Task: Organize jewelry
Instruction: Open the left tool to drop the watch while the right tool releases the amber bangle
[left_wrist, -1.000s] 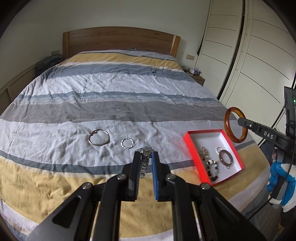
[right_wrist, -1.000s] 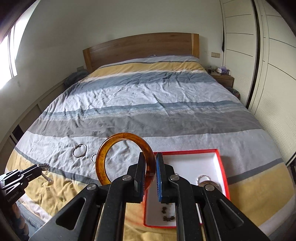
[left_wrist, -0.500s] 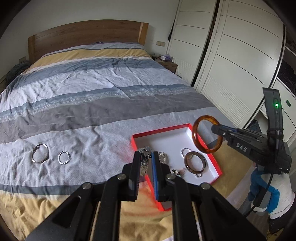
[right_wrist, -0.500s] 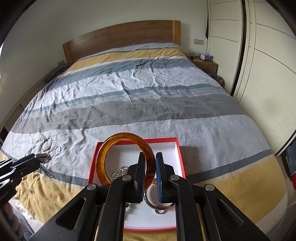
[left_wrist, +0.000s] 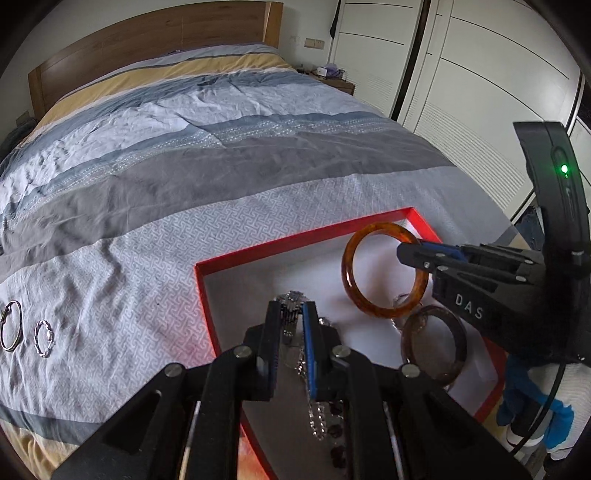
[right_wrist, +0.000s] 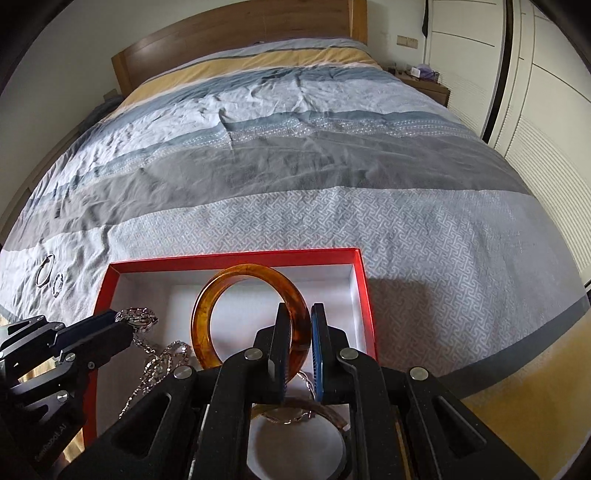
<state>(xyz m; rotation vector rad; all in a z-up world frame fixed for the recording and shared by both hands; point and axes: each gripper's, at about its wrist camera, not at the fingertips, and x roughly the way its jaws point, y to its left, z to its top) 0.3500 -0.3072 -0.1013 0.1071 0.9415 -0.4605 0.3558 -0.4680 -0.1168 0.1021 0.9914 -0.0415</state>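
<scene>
A red box (left_wrist: 295, 240) (right_wrist: 236, 255) with a white inside lies on the striped bed cover. My left gripper (left_wrist: 291, 308) (right_wrist: 120, 319) is shut on a silver metal watch (left_wrist: 290, 301) (right_wrist: 138, 318), held over the box's left part, its band hanging down. My right gripper (right_wrist: 298, 314) (left_wrist: 408, 245) is shut on an amber bangle (right_wrist: 225, 291) (left_wrist: 384, 273), upright above the box's middle. In the box lie a dark brown bangle (left_wrist: 436, 347), a silver chain (right_wrist: 162, 363) and dark beads (left_wrist: 334, 432).
Two silver rings, a large one (left_wrist: 10, 325) (right_wrist: 45, 270) and a small twisted one (left_wrist: 43, 338) (right_wrist: 57, 283), lie on the cover left of the box. Wardrobe doors (left_wrist: 461, 92) stand to the right. A blue and white gloved hand (left_wrist: 532, 413) holds the right gripper.
Both grippers have come down and moved over the red box with their loads. The left one swung right, away from the two rings; the box now fills the lower part of both views.
</scene>
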